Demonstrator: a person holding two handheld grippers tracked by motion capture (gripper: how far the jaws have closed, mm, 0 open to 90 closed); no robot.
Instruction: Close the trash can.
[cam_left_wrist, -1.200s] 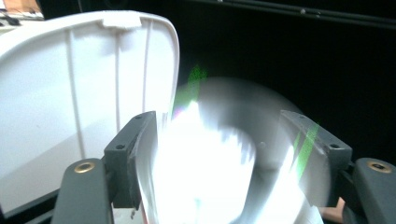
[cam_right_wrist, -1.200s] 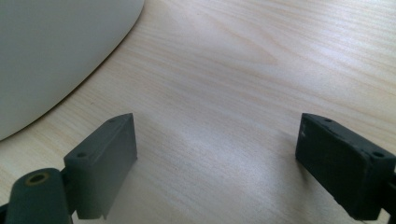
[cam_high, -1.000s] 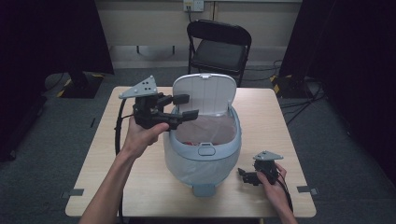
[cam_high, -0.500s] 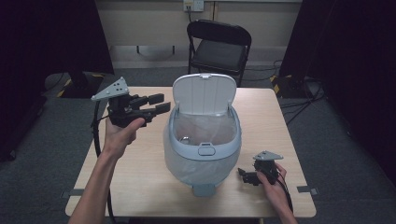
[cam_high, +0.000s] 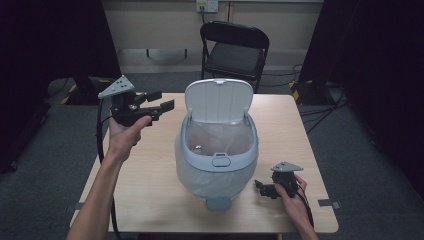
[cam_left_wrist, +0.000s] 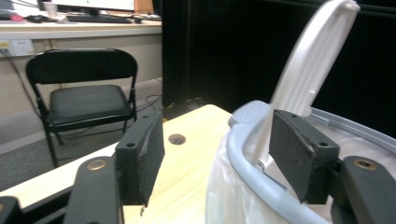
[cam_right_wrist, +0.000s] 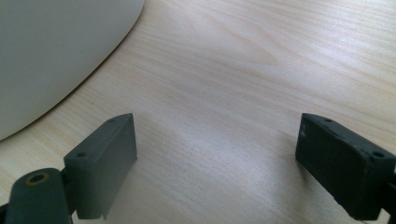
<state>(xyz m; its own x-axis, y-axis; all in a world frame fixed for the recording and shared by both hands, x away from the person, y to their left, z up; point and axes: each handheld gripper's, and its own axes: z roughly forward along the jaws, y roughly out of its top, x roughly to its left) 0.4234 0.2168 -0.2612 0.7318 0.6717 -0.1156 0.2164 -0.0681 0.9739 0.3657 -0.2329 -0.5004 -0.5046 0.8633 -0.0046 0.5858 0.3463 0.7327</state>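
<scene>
Rounded plastic bin (cam_high: 216, 165), lid (cam_high: 218, 100) upright, on pale woodgrain table (cam_high: 150, 190); both grippers' fingers spread, empty.

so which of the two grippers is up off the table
The left gripper, held up in the air beside the open bin. The right gripper sits low on the table.

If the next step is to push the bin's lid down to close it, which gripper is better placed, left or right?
Probably the left gripper: it is raised, open, beside the upright lid of the bin. The right gripper sits low on the table, by the bin's base.
</scene>
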